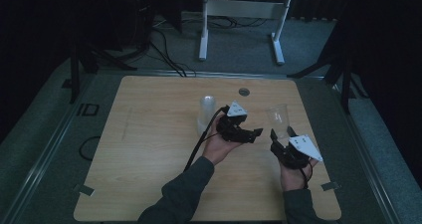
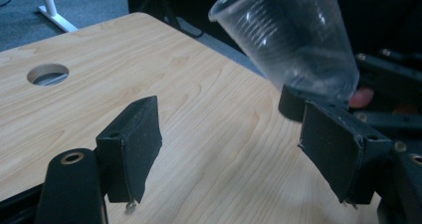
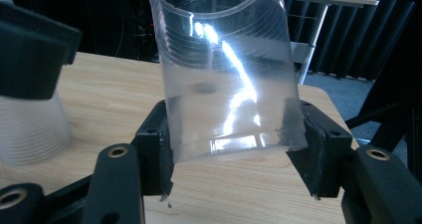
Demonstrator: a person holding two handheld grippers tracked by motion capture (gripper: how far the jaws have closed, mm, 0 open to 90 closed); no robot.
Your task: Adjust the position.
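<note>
A clear plastic cup (image 1: 277,115) stands tilted above the table's right side, its base clamped between the jaws of my right gripper (image 1: 281,132). In the right gripper view the cup (image 3: 224,74) rises from between the two pads, with my right gripper (image 3: 231,149) shut on its base. My left gripper (image 1: 255,134) lies just left of it, pointing right, with its jaws apart. In the left gripper view my left gripper (image 2: 234,149) is open over bare wood, and the cup (image 2: 293,40) leans at the upper right.
A frosted stack of cups (image 1: 207,109) stands upside down at the table's middle, behind the left hand, and appears at the left (image 3: 30,129) in the right gripper view. A round cable hole (image 1: 243,91) sits near the far edge. A white desk frame (image 1: 244,10) stands on the floor beyond.
</note>
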